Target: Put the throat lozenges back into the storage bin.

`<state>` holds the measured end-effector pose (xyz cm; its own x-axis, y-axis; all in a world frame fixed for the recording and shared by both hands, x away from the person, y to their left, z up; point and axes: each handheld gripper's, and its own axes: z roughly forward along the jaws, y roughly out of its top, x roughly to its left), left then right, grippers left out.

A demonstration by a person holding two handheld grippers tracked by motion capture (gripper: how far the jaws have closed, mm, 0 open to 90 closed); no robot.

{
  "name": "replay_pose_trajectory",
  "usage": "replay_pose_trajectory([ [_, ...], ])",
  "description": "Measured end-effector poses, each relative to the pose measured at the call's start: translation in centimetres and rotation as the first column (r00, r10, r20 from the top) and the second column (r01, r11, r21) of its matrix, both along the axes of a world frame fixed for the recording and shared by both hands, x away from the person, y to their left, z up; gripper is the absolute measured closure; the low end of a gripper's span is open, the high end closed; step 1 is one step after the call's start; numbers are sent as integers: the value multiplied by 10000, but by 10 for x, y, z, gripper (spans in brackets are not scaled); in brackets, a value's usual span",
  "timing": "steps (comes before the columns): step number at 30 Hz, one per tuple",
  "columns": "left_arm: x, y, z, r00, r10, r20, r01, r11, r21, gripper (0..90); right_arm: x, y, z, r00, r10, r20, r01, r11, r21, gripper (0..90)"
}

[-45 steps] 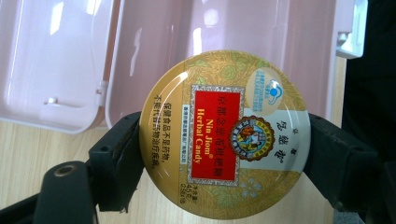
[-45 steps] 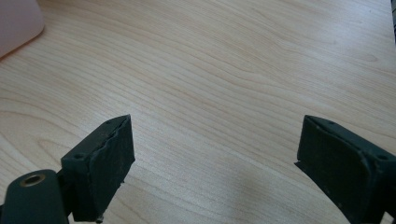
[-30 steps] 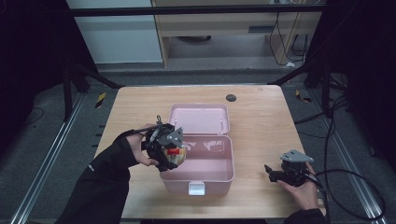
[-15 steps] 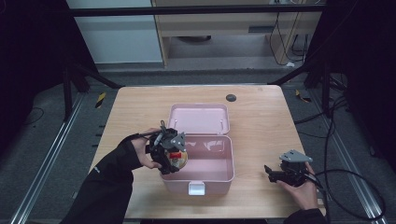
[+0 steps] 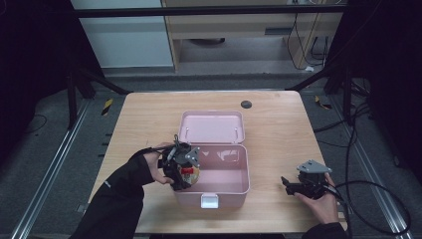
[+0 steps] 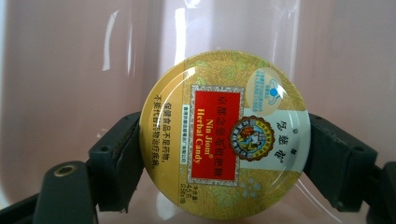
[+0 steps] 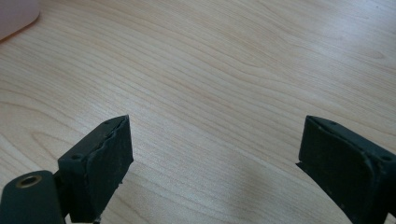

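Candy tin (image 6: 225,135), clamped in the left gripper (image 5: 182,167), has sunk lower into the open pink box (image 5: 234,191) since before, while the right gripper (image 5: 293,185) rests wide open on the table (image 5: 139,124).

Bright overhead light on the bench (image 5: 278,124), dark surroundings, white glare streaks on the pink box wall (image 6: 70,70).

Wooden table (image 5: 149,124) on grey floor (image 5: 45,149), dark surroundings.
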<state>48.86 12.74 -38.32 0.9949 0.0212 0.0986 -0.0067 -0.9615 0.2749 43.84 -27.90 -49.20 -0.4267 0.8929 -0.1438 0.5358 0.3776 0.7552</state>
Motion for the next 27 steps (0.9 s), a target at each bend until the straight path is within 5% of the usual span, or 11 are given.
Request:
replay_pose_trajectory([
  [27, 0, 3, -13, 9997, 188, -180, -183, 9995, 273, 195, 0, 0, 0, 10000, 7, -29, -7, 10000, 28, 92],
])
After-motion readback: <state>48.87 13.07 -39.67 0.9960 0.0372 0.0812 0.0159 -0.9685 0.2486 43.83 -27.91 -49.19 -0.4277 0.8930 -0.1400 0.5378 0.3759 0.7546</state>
